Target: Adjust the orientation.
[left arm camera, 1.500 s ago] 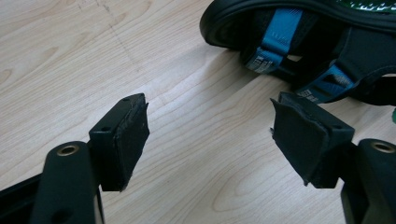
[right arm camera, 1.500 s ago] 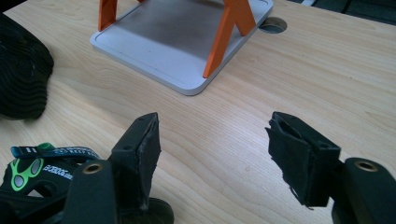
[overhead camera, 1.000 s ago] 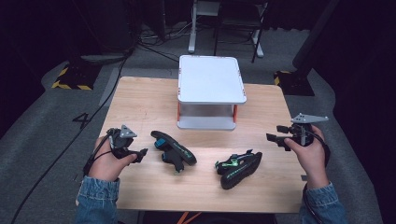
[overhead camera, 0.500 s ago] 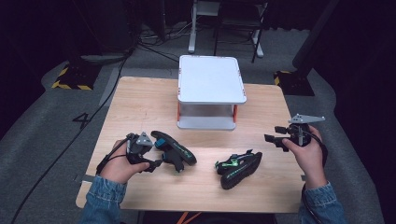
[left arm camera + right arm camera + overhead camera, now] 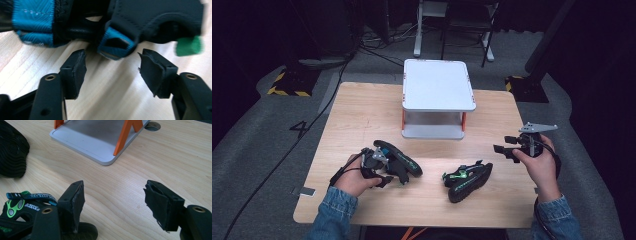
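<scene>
A black shoe with blue trim point(image 5: 402, 161) lies left of centre on the wooden table point(image 5: 362, 110). My left gripper point(image 5: 384, 172) sits low against its near side. In the left gripper view the shoe's blue strap loop point(image 5: 115, 45) lies just ahead of the gap of the left gripper point(image 5: 112, 58). Those jaws have just been closing, and the pads do not touch the loop. A second black shoe with green marks point(image 5: 468, 178) lies right of centre. My right gripper point(image 5: 504, 145) hovers open to its right, with nothing in the right gripper's point(image 5: 115, 192) gap and that shoe point(image 5: 17, 207) at lower left.
A white two-level stand point(image 5: 437, 85) with orange legs point(image 5: 123, 135) stands at the table's far middle. Bare wood lies between the stand and the shoes. Cables and dark floor surround the table.
My left gripper has moved right and down, up to the blue-trimmed shoe, and its jaws stand narrower. The right hand and both shoes have kept still.
</scene>
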Demonstrator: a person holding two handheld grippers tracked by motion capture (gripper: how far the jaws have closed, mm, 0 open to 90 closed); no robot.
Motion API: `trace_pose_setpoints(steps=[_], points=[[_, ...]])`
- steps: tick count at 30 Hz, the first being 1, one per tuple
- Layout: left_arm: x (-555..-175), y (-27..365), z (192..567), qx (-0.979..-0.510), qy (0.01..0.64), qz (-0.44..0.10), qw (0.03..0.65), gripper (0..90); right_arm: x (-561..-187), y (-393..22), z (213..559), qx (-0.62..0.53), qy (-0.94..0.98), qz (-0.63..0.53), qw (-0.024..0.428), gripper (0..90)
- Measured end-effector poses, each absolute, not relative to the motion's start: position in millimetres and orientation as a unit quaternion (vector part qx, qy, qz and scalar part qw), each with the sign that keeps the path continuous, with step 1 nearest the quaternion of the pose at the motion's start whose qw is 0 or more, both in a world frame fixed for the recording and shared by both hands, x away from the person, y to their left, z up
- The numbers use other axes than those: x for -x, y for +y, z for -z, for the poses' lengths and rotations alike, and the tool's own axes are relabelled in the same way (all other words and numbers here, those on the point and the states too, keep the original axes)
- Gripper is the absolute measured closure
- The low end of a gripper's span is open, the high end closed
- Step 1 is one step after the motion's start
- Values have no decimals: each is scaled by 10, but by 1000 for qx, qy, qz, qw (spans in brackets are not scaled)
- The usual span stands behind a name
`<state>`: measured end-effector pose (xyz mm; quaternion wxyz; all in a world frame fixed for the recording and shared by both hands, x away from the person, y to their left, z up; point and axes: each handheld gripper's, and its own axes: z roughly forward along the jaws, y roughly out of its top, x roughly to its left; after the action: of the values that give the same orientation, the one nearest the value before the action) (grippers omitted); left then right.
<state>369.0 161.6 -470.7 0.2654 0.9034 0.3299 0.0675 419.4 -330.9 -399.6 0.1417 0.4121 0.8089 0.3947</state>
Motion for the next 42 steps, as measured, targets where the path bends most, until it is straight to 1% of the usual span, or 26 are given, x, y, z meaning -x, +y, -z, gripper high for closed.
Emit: trace_pose_setpoints(steps=[2, 5, 6, 7, 9, 10, 11, 14, 23, 28, 30, 38, 42], points=[[-3709, 1580, 4759, -905, 329, -69, 259, 411, -4196, -3312, 3998, -412, 809, -394, 142, 329], [-3728, 1544, 4816, -904, 320, -64, 275, 433, -4199, -3312, 4006, -414, 809, -393, 141, 329], [-3728, 1544, 4816, -904, 320, -64, 275, 453, -4199, -3312, 4006, -414, 809, -393, 141, 329], [-3733, 1542, 4821, -902, 321, -67, 280, 453, -4200, -3311, 4007, -413, 809, -393, 141, 328], [-3743, 1543, 4821, -901, 321, -74, 282, 486, -4203, -3306, 4012, -413, 810, -392, 140, 328], [-3746, 1546, 4819, -901, 320, -75, 283, 518, -4205, -3303, 4016, -412, 811, -392, 139, 328], [-3745, 1549, 4815, -901, 321, -77, 281, 604, -4204, -3297, 4020, -412, 811, -391, 139, 328], [-3743, 1551, 4807, -903, 317, -82, 280, 630, -4203, -3295, 4019, -411, 812, -390, 138, 327], [-3727, 1591, 4743, -904, 307, -86, 285, 657, -4202, -3300, 4013, -411, 811, -392, 138, 324], [-3695, 1649, 4635, -911, 293, -82, 279, 661, -4201, -3308, 4014, -413, 810, -392, 138, 322], [-3664, 1670, 4539, -905, 281, -78, 309, 659, -4201, -3304, 4016, -412, 811, -392, 137, 320], [-3674, 1651, 4427, -898, 271, -88, 335, 654, -4188, -3300, 4033, -411, 813, -388, 136, 316], [-3749, 1656, 4409, -886, 285, -95, 353, 643, -4151, -3333, 4043, -417, 812, -385, 137, 314]])
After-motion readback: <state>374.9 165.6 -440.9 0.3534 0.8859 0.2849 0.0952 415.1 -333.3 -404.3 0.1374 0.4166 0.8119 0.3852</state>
